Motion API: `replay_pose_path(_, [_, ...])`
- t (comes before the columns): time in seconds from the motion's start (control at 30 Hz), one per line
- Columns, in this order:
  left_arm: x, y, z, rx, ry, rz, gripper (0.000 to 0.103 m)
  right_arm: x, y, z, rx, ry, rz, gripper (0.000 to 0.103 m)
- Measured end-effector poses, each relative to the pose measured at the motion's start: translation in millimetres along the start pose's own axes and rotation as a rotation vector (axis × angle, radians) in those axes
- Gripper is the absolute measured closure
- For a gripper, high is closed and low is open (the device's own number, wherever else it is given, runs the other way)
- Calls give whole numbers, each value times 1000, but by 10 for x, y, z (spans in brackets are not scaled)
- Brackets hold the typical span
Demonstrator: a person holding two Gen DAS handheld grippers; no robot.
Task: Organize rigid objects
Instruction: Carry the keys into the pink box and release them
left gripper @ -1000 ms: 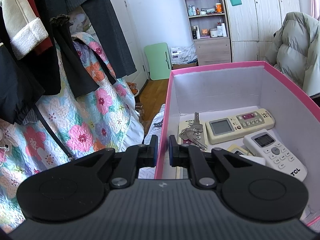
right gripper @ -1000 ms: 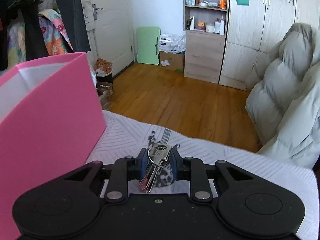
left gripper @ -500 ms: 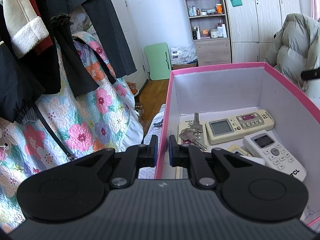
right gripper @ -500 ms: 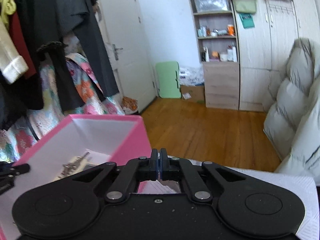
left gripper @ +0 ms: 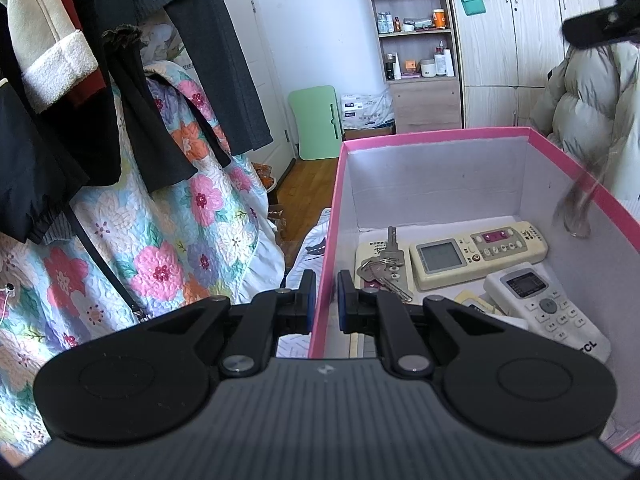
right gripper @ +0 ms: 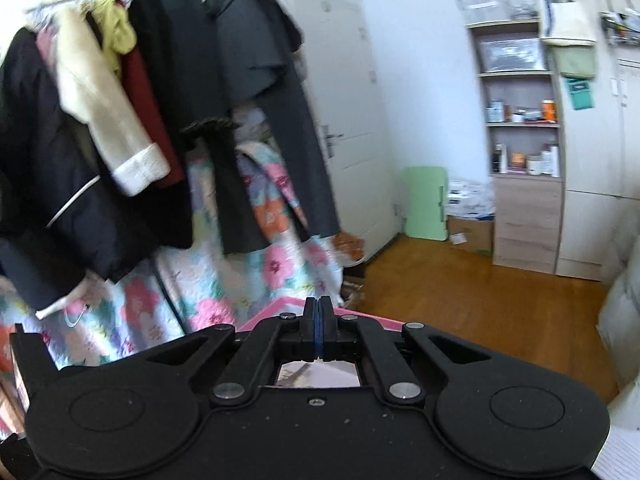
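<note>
A pink box point(left gripper: 436, 133) holds a bunch of keys point(left gripper: 382, 266), a cream remote point(left gripper: 476, 250) and a white TCL remote point(left gripper: 548, 312). My left gripper point(left gripper: 323, 295) is shut on the box's left wall. A second bunch of keys point(left gripper: 578, 208) shows as a blur just above the box's right side. My right gripper point(right gripper: 318, 326) is shut, with nothing visible between its pads, above the box's pink rim point(right gripper: 288, 304). It also shows in the left wrist view point(left gripper: 600, 26), top right.
Dark coats and a floral quilt point(left gripper: 140, 240) hang on a rack at the left. A wooden shelf unit point(left gripper: 416, 48), a green board point(left gripper: 316, 124) and wardrobes stand at the back. A puffy coat point(left gripper: 588, 112) is at the right.
My right gripper rose from the bed with the keys to above the box. Its pads now show shut and the keys appear as a blur over the box. The left gripper stayed.
</note>
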State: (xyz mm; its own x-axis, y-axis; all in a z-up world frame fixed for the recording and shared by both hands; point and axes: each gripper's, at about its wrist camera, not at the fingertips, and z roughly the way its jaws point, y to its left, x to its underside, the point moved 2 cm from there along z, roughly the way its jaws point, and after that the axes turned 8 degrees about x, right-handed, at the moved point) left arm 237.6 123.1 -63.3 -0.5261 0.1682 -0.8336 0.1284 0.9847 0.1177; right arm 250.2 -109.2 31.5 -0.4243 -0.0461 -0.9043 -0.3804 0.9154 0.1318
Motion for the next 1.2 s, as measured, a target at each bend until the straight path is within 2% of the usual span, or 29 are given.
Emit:
replay_pose_path(0.17, [2, 25, -5, 6, -1, -3, 93, 109, -88, 144, 3, 36, 56, 101])
replay_pose_path(0.53, [7, 12, -2, 5, 0, 0, 93, 469, -235, -180, 53, 86, 131, 97])
replay_pose_path(1.0, [-3, 70, -3, 12, 15, -36, 93, 639, -102, -336, 80, 134, 124, 94])
replay_pose_path(1.2, [-5, 152, -3, 37, 56, -94, 93, 651, -47, -471, 118, 127, 118, 85])
